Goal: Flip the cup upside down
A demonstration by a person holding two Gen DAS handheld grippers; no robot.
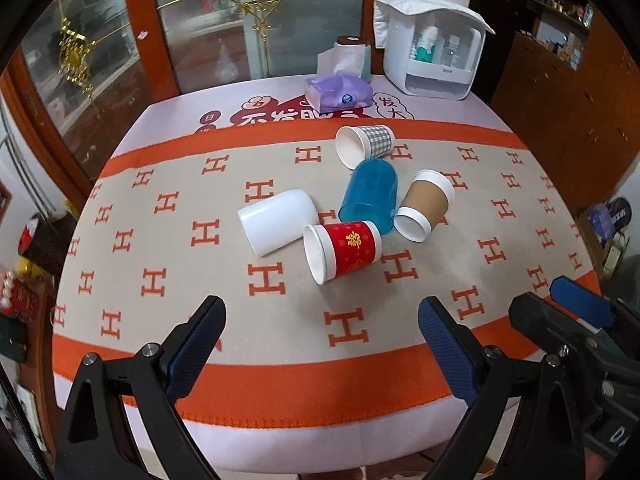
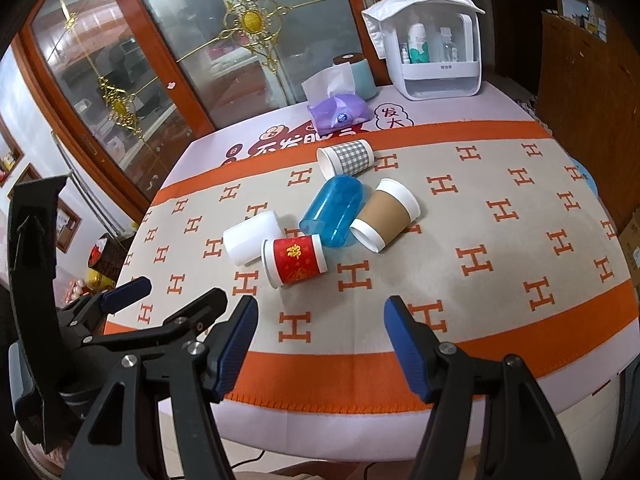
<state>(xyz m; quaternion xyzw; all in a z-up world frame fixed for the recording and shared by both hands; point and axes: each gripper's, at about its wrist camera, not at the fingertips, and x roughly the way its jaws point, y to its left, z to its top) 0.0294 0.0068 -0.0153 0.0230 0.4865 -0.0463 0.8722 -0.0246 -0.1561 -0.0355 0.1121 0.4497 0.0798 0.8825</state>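
Several cups lie on their sides in a cluster mid-table: a white plastic cup, a red paper cup, a blue translucent cup, a brown-sleeved paper cup and a grey checked paper cup. My left gripper is open over the near table edge, well short of the red cup. My right gripper is open too, beside the left one, nothing between its fingers.
An orange and beige H-patterned cloth covers the table. At the back stand a purple tissue pack, a teal canister and a white storage box with bottles. Glass doors lie behind; a wooden cabinet stands at right.
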